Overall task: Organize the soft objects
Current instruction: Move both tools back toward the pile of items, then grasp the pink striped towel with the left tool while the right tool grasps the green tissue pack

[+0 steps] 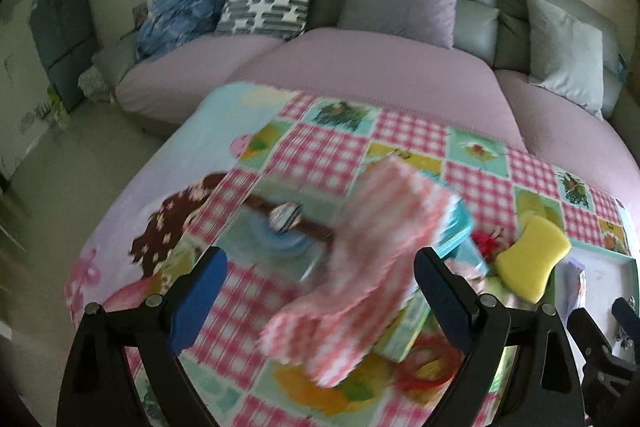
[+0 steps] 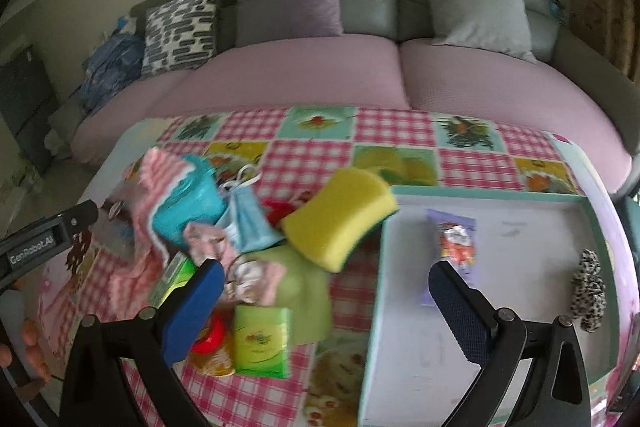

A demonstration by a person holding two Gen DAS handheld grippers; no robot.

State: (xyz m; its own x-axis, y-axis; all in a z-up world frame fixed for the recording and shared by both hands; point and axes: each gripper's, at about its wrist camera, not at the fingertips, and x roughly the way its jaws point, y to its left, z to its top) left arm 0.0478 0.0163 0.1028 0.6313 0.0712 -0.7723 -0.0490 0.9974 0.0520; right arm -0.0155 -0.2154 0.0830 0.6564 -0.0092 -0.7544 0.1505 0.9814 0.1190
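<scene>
A pile of soft things lies on the checked tablecloth. A pink-and-white striped cloth lies between the jaws of my open left gripper, blurred; it also shows in the right wrist view. A yellow sponge rests against the white tray's left rim; it also shows in the left wrist view. A blue face mask, a teal pouch, a green cloth and small pink pieces lie in the pile. My right gripper is open and empty above the tray's left edge.
The tray holds a purple snack packet and a leopard-print scrunchie. A green tissue pack and a red ring lie near the pile. A sofa with cushions stands behind the table.
</scene>
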